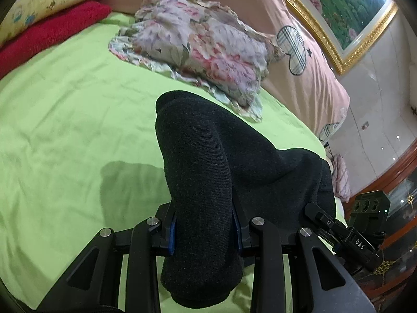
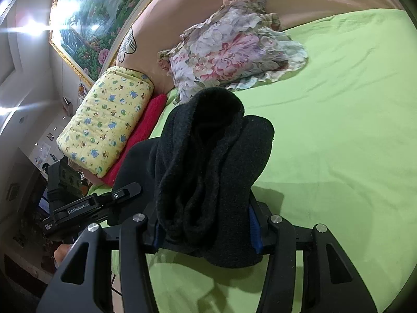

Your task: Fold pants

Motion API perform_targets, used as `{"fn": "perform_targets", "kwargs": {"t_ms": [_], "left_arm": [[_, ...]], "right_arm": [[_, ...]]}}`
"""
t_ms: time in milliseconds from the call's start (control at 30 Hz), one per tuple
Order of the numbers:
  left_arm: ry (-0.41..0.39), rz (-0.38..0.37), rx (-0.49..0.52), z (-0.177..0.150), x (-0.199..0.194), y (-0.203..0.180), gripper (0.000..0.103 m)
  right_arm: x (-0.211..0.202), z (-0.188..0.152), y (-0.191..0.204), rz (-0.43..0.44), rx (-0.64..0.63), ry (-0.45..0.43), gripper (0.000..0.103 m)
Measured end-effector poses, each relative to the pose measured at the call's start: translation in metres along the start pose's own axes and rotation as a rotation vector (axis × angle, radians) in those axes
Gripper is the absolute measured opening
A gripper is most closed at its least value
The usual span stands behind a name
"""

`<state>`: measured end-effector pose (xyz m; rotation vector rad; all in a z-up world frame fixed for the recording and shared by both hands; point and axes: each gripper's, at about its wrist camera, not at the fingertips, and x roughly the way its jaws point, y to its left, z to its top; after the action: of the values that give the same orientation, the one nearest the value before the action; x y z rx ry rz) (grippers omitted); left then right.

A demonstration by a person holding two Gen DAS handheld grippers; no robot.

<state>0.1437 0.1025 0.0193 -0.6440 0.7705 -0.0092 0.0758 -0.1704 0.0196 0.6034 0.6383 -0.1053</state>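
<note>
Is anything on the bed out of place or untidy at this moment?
Nothing is spilled or damaged. The dark pants are bunched thickly in both tongs, left and right, not spread flat for folding. The floral cloth lies crumpled on the green sheet near the pink bedding.
</note>
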Motion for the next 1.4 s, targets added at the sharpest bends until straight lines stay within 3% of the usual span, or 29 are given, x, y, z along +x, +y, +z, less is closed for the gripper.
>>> {"fn": "perform_targets", "kwargs": {"t_ms": [367,600,933,1033,1100,1400], "left_arm": [[-0.017,0.051,-0.024,0.037,0.026,0.026,0.032],[0.000,0.080,-0.042,0.038,0.043,0.043,0.033],[0.010,0.112,-0.041,0.029,0.057,0.065,0.067],[0.021,0.111,-0.034,0.028,0.065,0.069,0.069],[0.022,0.111,-0.028,0.028,0.070,0.070,0.073],[0.014,0.129,-0.016,0.023,0.055,0.065,0.078]], "right_arm": [[0.053,0.035,-0.001,-0.014,-0.043,0.035,0.052],[0.078,0.040,-0.010,-0.022,-0.025,0.067,0.053],[0.081,0.037,-0.037,-0.070,-0.004,0.089,0.066],[0.082,0.039,-0.051,-0.100,0.001,0.076,0.070],[0.084,0.041,-0.062,-0.117,0.021,0.064,0.079],[0.078,0.040,-0.065,-0.149,-0.002,0.065,0.080]]}}
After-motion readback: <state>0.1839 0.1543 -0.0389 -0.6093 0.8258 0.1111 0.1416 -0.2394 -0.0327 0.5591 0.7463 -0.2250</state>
